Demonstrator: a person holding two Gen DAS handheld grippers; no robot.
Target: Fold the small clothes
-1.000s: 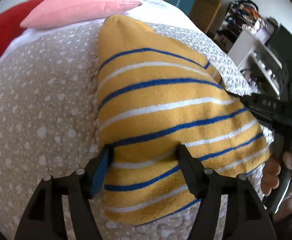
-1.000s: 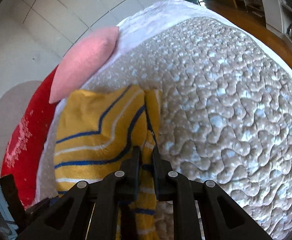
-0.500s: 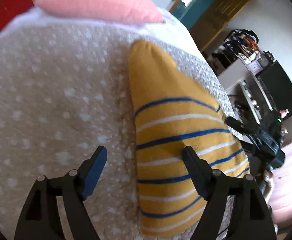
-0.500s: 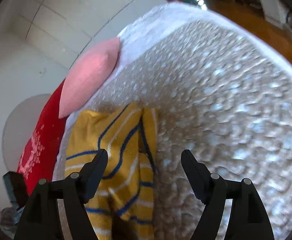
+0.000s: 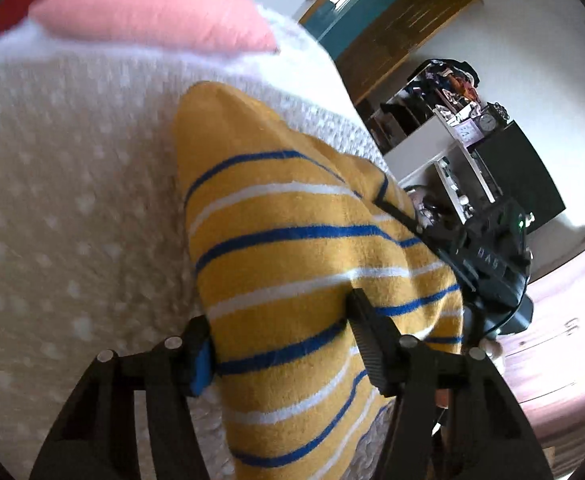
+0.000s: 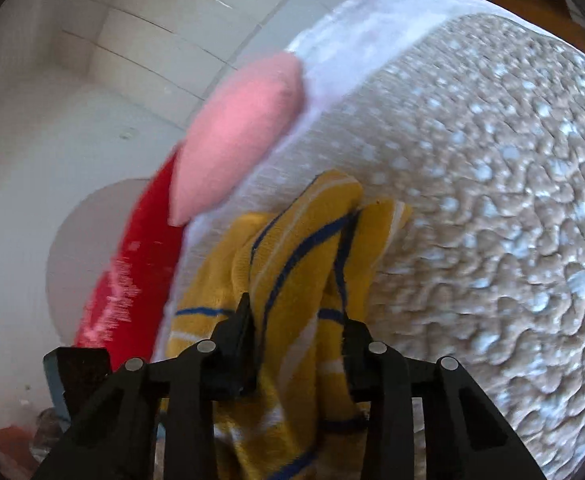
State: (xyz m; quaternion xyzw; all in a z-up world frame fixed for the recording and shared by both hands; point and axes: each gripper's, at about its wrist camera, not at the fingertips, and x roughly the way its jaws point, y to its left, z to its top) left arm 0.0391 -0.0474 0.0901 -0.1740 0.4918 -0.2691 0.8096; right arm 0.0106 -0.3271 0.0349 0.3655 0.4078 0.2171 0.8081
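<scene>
Between the fingers of the left gripper (image 5: 280,332) lies the near end of a yellow garment with blue and white stripes (image 5: 292,248), spread on a beige quilted bedspread (image 5: 72,220). Its jaws have just been closing and stand about half apart, with the cloth bunching against the right-hand finger; blur leaves it unclear whether both pads actually press. Beyond the garment's far tip sits a pink pillow (image 5: 152,8). To its right, the right gripper (image 5: 488,260) shows only as a dark body, fingertips hidden behind the fabric. From that gripper's own camera, its fingers (image 6: 240,332) have also just been narrowing around a raised fold of the garment (image 6: 292,264); contact is hard to judge. A red cushion (image 6: 132,264) lies left, cut off by the frame's edge.
</scene>
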